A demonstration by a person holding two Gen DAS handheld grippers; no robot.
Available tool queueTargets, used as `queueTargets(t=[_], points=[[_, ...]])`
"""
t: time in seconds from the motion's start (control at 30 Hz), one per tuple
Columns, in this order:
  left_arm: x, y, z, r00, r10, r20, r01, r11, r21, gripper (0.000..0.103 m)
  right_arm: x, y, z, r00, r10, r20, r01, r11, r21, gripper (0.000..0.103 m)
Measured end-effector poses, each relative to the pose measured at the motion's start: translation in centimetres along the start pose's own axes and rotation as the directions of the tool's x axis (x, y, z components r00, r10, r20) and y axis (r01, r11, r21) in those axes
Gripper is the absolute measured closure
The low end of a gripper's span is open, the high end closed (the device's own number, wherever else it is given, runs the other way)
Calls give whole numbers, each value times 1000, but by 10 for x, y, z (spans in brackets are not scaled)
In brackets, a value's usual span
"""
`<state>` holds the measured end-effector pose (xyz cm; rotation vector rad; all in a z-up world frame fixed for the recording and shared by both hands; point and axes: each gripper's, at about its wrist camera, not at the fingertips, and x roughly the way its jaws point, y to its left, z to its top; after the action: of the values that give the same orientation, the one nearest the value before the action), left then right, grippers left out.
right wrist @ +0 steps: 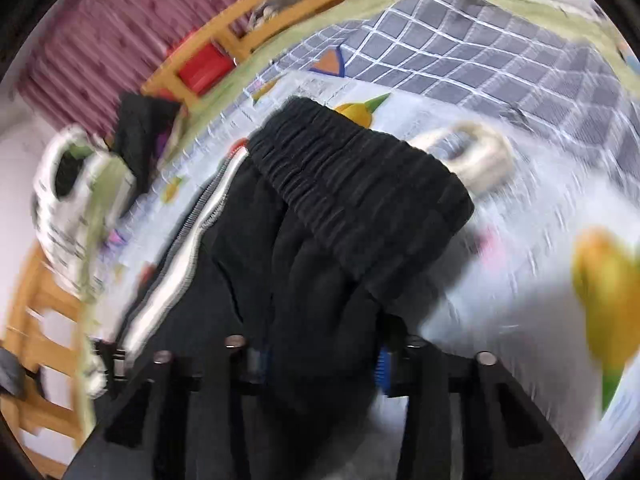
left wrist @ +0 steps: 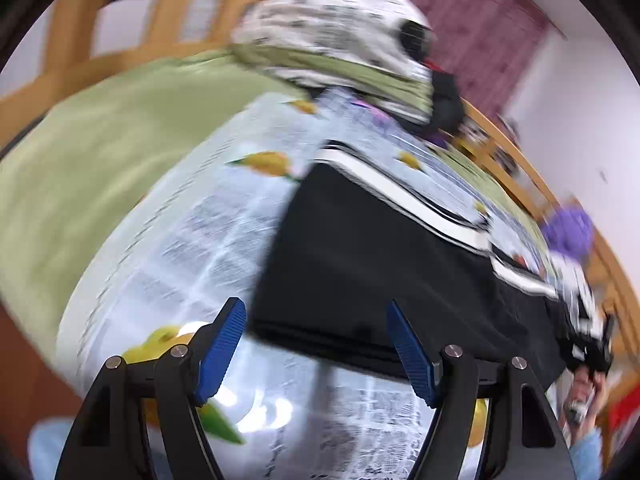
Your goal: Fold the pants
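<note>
The black pants [left wrist: 360, 264] lie on the printed bed sheet [left wrist: 192, 224], folded into a flat slab with a white side stripe [left wrist: 404, 192] running along the far edge, and my left gripper [left wrist: 316, 348] hovers just short of the near folded edge with its blue pads [left wrist: 222, 348] spread wide and nothing between them. Only my right wrist view shows the other end: the ruched elastic waistband [right wrist: 360, 188] drapes away from the camera, and the right gripper [right wrist: 320, 364] has its jaws drawn in on a thick bunch of the black cloth, a sliver of blue pad [right wrist: 383, 368] peeking out beside the fabric, so I read it as clamped on the pants. The left view in turn catches that right gripper [left wrist: 588, 344] from outside, at the far right end of the garment, with a hand [left wrist: 580, 396] below it, though blur hides its fingers. Around the pants, the sheet carries yellow fruit prints [right wrist: 608, 292], a grey checked blanket [right wrist: 460, 52] covers the far part of the bed, and a rolled white and green quilt [left wrist: 340, 28] sits beyond the pants. A wooden bed rail [right wrist: 256, 28] and a maroon curtain [right wrist: 120, 36] close the background. Both views are smeared by motion.
</note>
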<state>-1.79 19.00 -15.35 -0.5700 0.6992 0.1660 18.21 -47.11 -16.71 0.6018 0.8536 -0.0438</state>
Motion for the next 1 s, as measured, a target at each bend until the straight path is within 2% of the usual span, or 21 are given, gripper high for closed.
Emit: queueTargets(t=[0.03, 0.1, 0.17, 0.23, 0.27, 0.33, 0.4, 0.47, 0.53, 0.6, 0.63, 0.7, 0.77, 0.83, 0.9, 0.97, 1.0], points=[[1, 6, -1, 1000, 8, -4, -8, 999, -38, 32, -8, 4, 12, 999, 33, 43, -31, 999, -39, 80], [6, 17, -5, 999, 13, -32, -16, 995, -100, 32, -21, 2, 17, 991, 94, 97, -90, 995, -44, 80], [8, 16, -6, 1000, 17, -25, -19, 995, -97, 32, -15, 0, 18, 996, 34, 77, -28, 997, -69, 77], [12, 9, -4, 999, 31, -30, -33, 998, -60, 31, 2, -2, 8, 999, -45, 3, 45, 990, -137, 74], [15, 6, -3, 999, 22, -38, -24, 999, -46, 31, 2, -3, 2, 998, -64, -3, 63, 984, -164, 71], [24, -1, 0, 999, 11, -50, -12, 1000, -23, 30, -19, 1, -11, 993, -109, 35, 114, 972, -207, 70], [31, -7, 2, 998, 29, -49, -29, 1000, 4, 30, -44, 15, -25, 986, -147, 83, 164, 949, -267, 70], [32, -10, 2, 998, 37, -44, -36, 999, 16, 30, -68, 44, -43, 984, -130, 123, 167, 919, -357, 70], [34, -12, 3, 998, 38, -54, -37, 999, 17, 30, -79, 79, -59, 992, -73, 104, 112, 890, -443, 68], [37, -14, 5, 997, 40, -69, -38, 999, 35, 30, -79, 112, -77, 1000, 8, 28, 7, 868, -496, 61], [35, -13, 4, 996, 38, -76, -35, 998, 44, 30, -75, 130, -89, 999, 40, -15, -42, 855, -517, 61], [34, -11, 5, 996, 22, -87, -17, 999, 51, 30, -64, 162, -111, 994, 82, -72, -108, 830, -547, 61], [32, -7, 7, 995, -3, -103, 8, 999, 47, 30, -58, 187, -136, 986, 113, -122, -161, 824, -544, 61], [30, -4, 7, 993, -23, -117, 28, 999, 39, 30, -46, 210, -157, 962, 173, -210, -259, 820, -510, 61], [29, -1, 8, 991, -40, -128, 45, 998, 36, 30, -38, 228, -174, 952, 178, -249, -283, 819, -498, 57], [28, 2, 8, 989, -59, -133, 63, 998, 25, 30, -25, 241, -190, 948, 140, -284, -270, 828, -492, 57], [28, 3, 8, 989, -67, -134, 70, 997, 20, 30, -12, 244, -198, 949, 91, -303, -240, 832, -500, 57]])
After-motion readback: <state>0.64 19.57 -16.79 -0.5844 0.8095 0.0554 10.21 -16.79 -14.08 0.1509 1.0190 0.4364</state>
